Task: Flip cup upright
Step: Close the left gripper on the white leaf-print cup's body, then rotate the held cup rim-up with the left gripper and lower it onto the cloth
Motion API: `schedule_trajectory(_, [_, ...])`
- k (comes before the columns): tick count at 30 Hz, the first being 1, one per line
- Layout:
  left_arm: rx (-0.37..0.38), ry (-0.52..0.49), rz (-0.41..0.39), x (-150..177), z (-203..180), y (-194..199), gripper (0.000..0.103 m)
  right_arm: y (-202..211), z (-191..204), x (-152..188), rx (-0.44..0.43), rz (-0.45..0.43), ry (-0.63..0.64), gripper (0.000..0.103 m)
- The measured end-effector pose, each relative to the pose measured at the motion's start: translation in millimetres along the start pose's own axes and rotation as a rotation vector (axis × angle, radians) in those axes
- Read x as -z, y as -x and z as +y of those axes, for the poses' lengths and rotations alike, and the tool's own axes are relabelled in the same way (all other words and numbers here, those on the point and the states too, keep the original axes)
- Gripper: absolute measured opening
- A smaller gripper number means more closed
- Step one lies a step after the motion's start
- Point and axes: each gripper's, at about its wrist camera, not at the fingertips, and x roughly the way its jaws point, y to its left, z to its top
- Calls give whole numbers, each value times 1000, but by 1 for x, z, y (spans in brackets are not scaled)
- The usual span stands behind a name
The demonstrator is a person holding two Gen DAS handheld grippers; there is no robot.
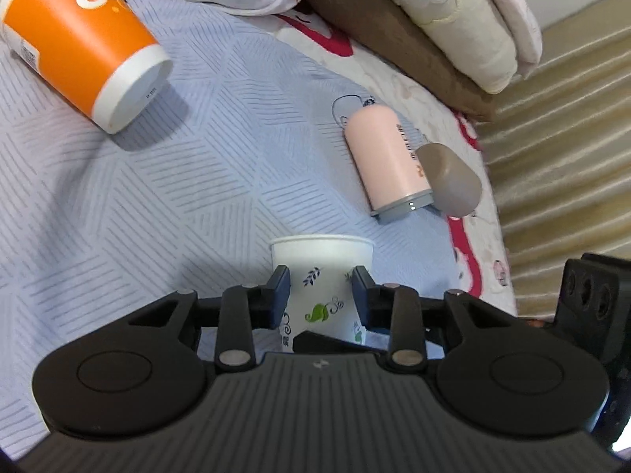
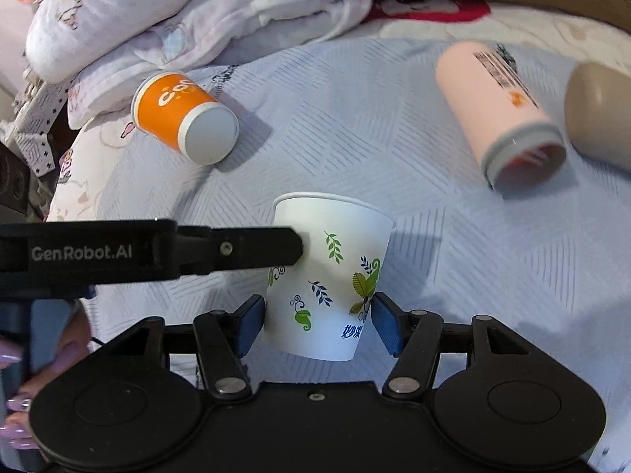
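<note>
White leaf-printed paper cup [image 2: 327, 276], mouth up, between both grippers' [image 1: 320, 289] [image 2: 317, 325] half-spread pads, contents unseen, grip unclear.

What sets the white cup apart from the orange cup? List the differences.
The white cup stands mouth up; the orange cup lies on its side with its base toward the cameras. The white cup carries leaf prints; the orange cup has white lettering. The white cup sits between both tongs, left and right; the orange cup lies untouched by the blanket. Both are tapered paper cups.
</note>
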Motion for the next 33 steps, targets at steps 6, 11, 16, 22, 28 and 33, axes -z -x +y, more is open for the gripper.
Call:
schedule_trajectory(6, [54, -28, 10, 1, 0, -7, 33, 5, -5, 4, 0, -5, -23, 65])
schedule_trajectory(11, [75, -51, 36, 5, -1, -15, 37, 7, -10, 3, 8, -12, -36, 65])
schedule_trajectory(16, [73, -64, -2, 9, -4, -12, 37, 10, -8, 9, 33, -58, -6, 65])
schedule_trajectory(22, [52, -179, -37, 20, -25, -1, 38, 15, 0, 20, 76, -132, 74, 64])
schedule_trajectory(28, [45, -219, -94, 33, -26, 15, 38, 16, 18, 40, 129, -250, 198, 64])
schedule_trajectory(33, [8, -296, -165, 40, -29, 30, 38, 14, 34, 47, 176, -359, 317, 64])
